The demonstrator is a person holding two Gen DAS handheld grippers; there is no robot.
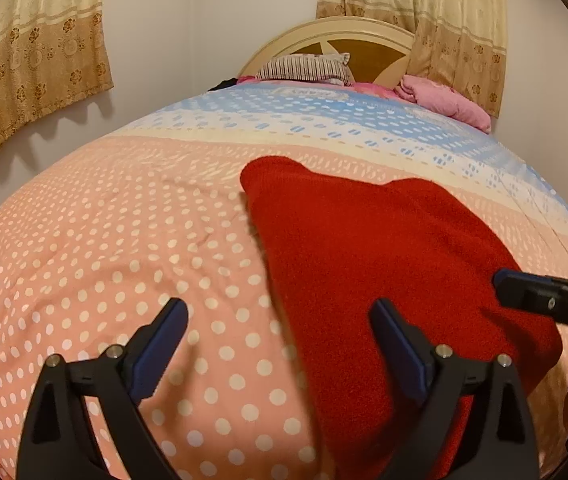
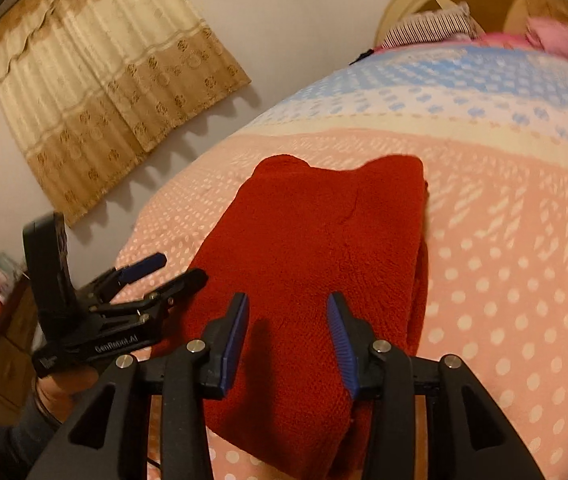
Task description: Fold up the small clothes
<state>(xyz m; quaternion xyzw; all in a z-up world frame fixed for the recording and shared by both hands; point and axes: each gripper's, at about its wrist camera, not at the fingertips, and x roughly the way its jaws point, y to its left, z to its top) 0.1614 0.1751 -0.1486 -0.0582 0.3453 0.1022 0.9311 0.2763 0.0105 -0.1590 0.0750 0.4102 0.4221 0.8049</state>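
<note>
Hovering with both tongs, left tongs (image 1: 279,344) and right tongs (image 2: 288,336) gaping and empty, over red fleece garment (image 2: 316,264) lying folded on bed (image 1: 123,240); likely soft, light, floppy, best pinched at near corners.

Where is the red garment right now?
The red garment lies flat on the polka-dot bedspread, directly ahead of the open right gripper; the open left gripper straddles its left edge.
</note>
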